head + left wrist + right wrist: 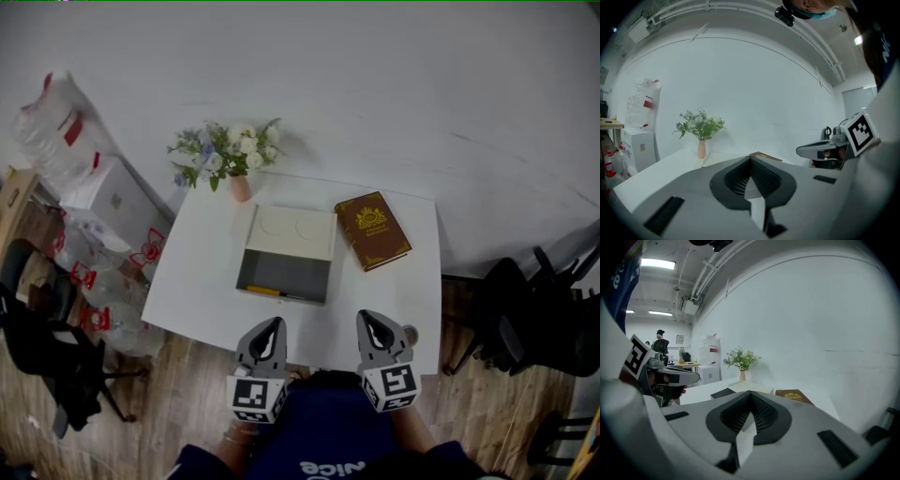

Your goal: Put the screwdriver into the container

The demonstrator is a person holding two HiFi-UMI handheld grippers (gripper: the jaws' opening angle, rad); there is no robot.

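Observation:
The screwdriver [272, 292], with a yellow handle and a dark shaft, lies along the near side of the container [286, 251]. The container is a dark grey box with its cream lid folded open towards the far side. Whether the tool is inside the box or just against it I cannot tell. My left gripper [273, 323] and right gripper [367, 317] hover over the table's near edge, short of the box. Both are shut with nothing held. In the left gripper view [751, 158] and the right gripper view [750, 392] the jaws meet at a point.
A brown book [372, 230] lies right of the box. A vase of flowers [234, 159] stands at the table's far left corner. Plastic bags and a white cabinet [112, 197] crowd the left side. Black chairs [525, 309] stand at both sides of the white table [197, 272].

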